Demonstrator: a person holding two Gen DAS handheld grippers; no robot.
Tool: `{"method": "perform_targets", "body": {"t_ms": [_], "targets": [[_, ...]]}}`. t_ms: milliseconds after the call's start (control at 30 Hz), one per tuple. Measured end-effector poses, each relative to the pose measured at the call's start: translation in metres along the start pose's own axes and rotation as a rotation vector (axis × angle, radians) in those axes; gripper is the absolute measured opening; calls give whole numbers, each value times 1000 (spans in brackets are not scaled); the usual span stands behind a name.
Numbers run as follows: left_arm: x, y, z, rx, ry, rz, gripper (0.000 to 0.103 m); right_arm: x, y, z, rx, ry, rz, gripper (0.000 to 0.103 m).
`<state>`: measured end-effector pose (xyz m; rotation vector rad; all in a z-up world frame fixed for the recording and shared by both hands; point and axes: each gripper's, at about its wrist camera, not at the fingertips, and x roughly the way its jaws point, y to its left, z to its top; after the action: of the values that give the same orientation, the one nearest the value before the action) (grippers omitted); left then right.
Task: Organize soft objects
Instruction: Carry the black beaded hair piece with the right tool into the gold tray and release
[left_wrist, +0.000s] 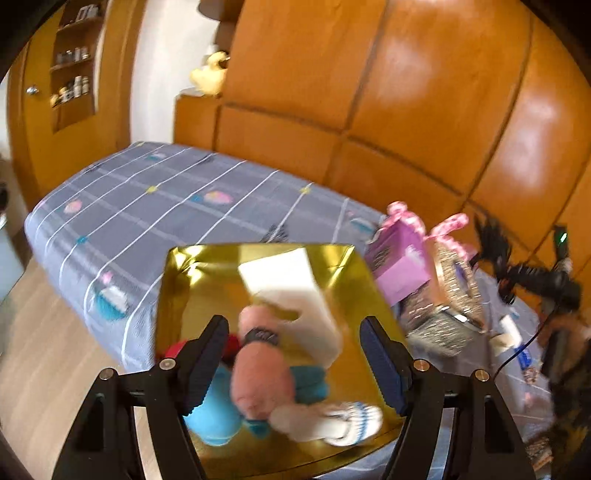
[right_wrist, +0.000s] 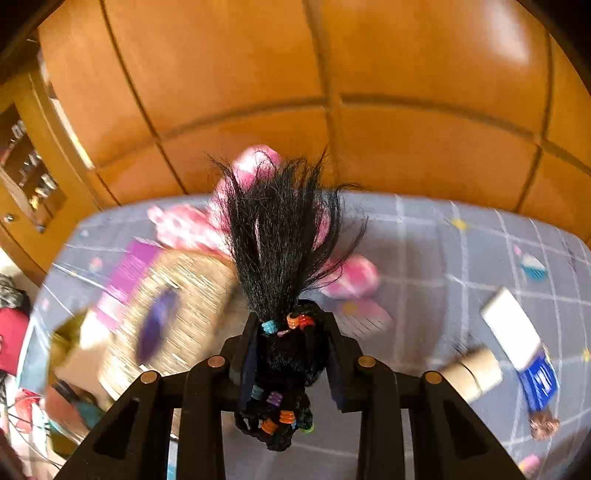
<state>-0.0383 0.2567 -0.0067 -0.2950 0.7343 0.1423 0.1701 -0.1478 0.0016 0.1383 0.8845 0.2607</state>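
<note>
right gripper (right_wrist: 291, 354): nearest the lens; fingers (right_wrist: 246, 354) clamped on a black hair bundle (right_wrist: 284, 251) w/ coloured beads, tuft fanning up toward the wall
left gripper (left_wrist: 295, 363): fingers (left_wrist: 207, 354) spread apart, gripping nothing, above the gold tray (left_wrist: 184, 280)
surface: bed (left_wrist: 140, 199), grey sheet w/ white grid lines + small cupcake prints
room: orange-brown wood panel wall (left_wrist: 369, 92) behind bed; recessed shelf (left_wrist: 72, 62) w/ small bottles at left; wood floor (left_wrist: 44, 332) beside bed; yellow plush duck (left_wrist: 208, 72) on a ledge
gold tray: 1, mirror-shiny; holds a white striped sock (left_wrist: 354, 421), blue soft item (left_wrist: 218, 413), bit of red; rest is blurred reflection, can't tell more
basket (right_wrist: 177, 310): 1, woven, pink ribbon bows; a purple item inside, blurred
purple box (left_wrist: 399, 266): 1, just beside basket
loose on sheet, right view: 1 white box (right_wrist: 511, 332), 1 cardboard roll (right_wrist: 472, 373), 1 blue pack (right_wrist: 539, 380)
</note>
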Motion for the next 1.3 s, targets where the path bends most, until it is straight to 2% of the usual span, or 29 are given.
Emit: {"method": "perform_targets", "body": {"t_ms": [67, 233, 400, 467, 533, 667, 700, 767, 867, 1100, 1300], "targets": [[5, 3, -5, 2, -9, 50, 74, 4, 27, 8, -36, -4, 42, 31], [2, 10, -9, 0, -67, 155, 74, 11, 99, -1, -142, 9, 163, 31], [-1, 22, -8, -35, -96, 205, 79, 32, 168, -35, -297, 91, 272, 31], [-1, 26, -8, -48, -97, 228, 85, 47, 193, -58, -356, 146, 277, 31], [-1, 28, -8, -56, -99, 234, 85, 62, 205, -78, -381, 201, 267, 31], [1, 24, -9, -34, -101, 254, 90, 78, 217, -111, -422, 256, 242, 34], [1, 23, -9, -27, -102, 255, 90, 81, 221, -117, -434, 266, 236, 37], [2, 18, -11, -9, -105, 255, 92, 85, 220, -123, -458, 269, 209, 38], [4, 9, -14, 21, -98, 255, 95, 82, 219, -131, -478, 247, 179, 38], [10, -10, -23, 81, -86, 253, 98, 65, 207, -129, -431, 190, 199, 42], [12, -20, -27, 114, -76, 245, 98, 46, 210, -127, -455, 104, 167, 44]]}}
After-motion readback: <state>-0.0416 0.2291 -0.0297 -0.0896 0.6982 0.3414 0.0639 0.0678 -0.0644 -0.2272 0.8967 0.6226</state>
